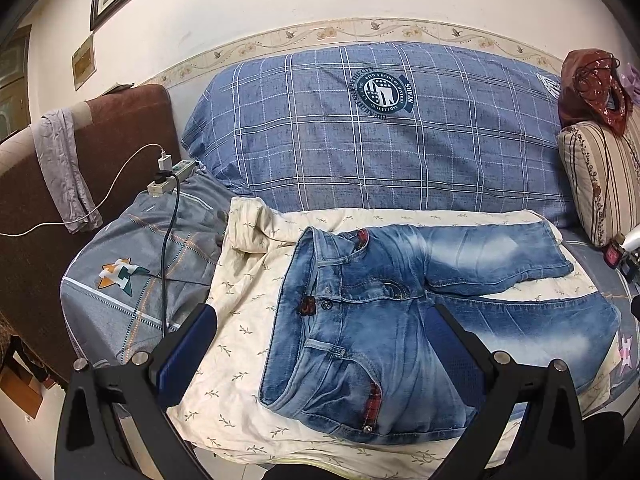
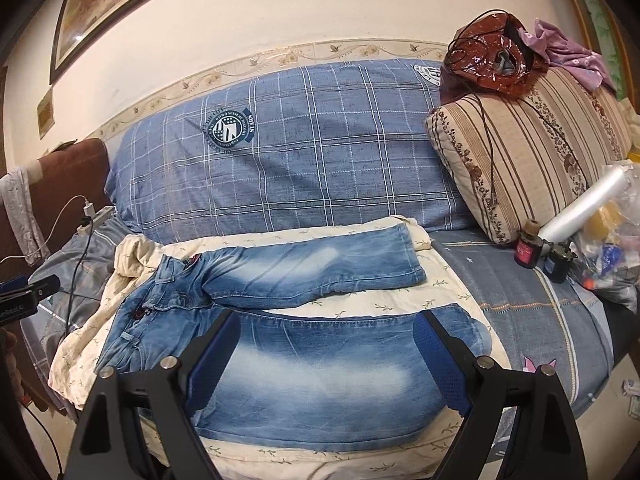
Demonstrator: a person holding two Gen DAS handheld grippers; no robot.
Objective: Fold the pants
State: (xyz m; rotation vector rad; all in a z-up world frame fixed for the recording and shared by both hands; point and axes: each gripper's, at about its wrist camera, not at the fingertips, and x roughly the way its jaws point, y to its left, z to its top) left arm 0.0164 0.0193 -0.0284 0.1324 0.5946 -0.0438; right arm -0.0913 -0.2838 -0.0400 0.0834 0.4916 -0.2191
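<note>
Light-blue washed jeans (image 1: pixel 384 320) lie flat on a cream leaf-print sheet (image 1: pixel 248 320) on the bed, waistband to the left, both legs spread apart to the right. They also show in the right wrist view (image 2: pixel 320 368). My left gripper (image 1: pixel 320 316) is open and empty, hovering above the waist and hip area. My right gripper (image 2: pixel 326 328) is open and empty, hovering above the near leg; the far leg (image 2: pixel 316 268) lies beyond it. The left gripper's body (image 2: pixel 24 296) shows at the left edge of the right wrist view.
A blue plaid pillow (image 1: pixel 380 132) lies behind the jeans. A power strip (image 1: pixel 170 178) with cables sits at left by a brown headboard (image 1: pixel 36 216). A striped cushion (image 2: pixel 532 152), small bottles (image 2: pixel 528 248) and plastic bags (image 2: pixel 608 240) are at right.
</note>
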